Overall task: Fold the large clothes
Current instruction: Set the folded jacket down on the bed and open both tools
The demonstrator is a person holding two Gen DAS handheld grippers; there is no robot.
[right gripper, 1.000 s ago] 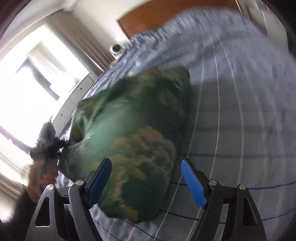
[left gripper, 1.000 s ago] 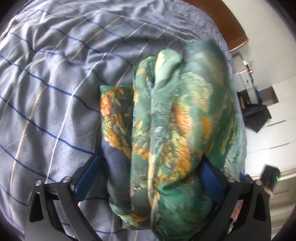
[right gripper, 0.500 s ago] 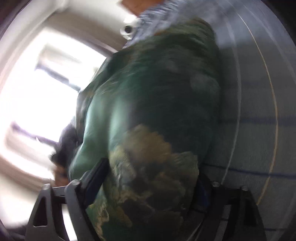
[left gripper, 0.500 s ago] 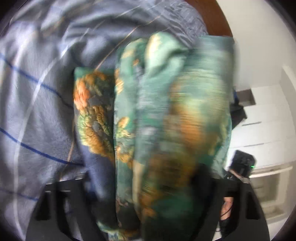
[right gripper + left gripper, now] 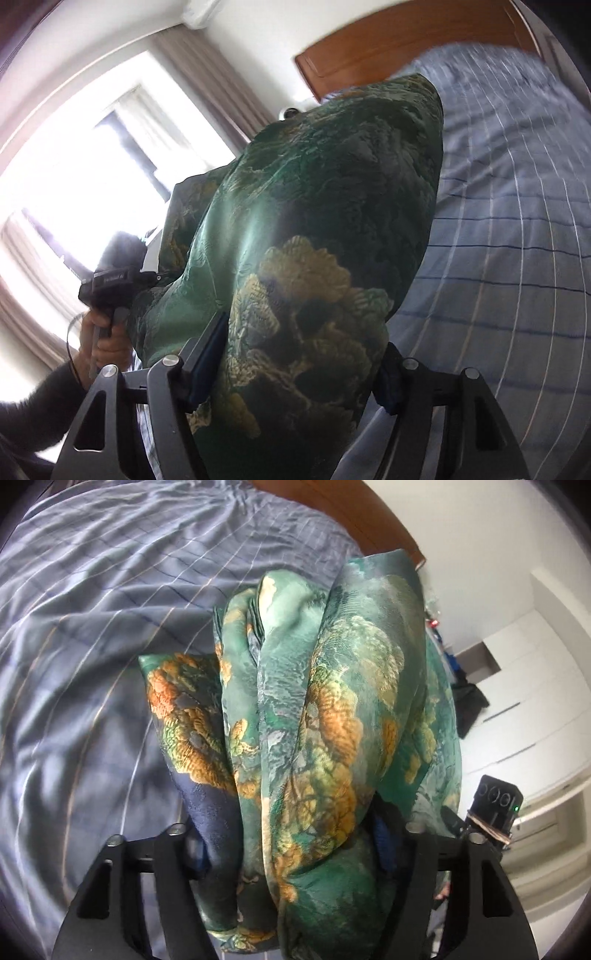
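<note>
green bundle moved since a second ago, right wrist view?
Yes. The green bundle has come up off the striped bedsheet; its top now overlaps the wooden headboard, where before it sat below it.

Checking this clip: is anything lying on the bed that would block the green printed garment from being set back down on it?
Nothing visible does. The green garment is bunched between the fingers of the left gripper and the right gripper, and the striped bedspread beside it shows only creases. The patch directly under the bundle is hidden.
</note>
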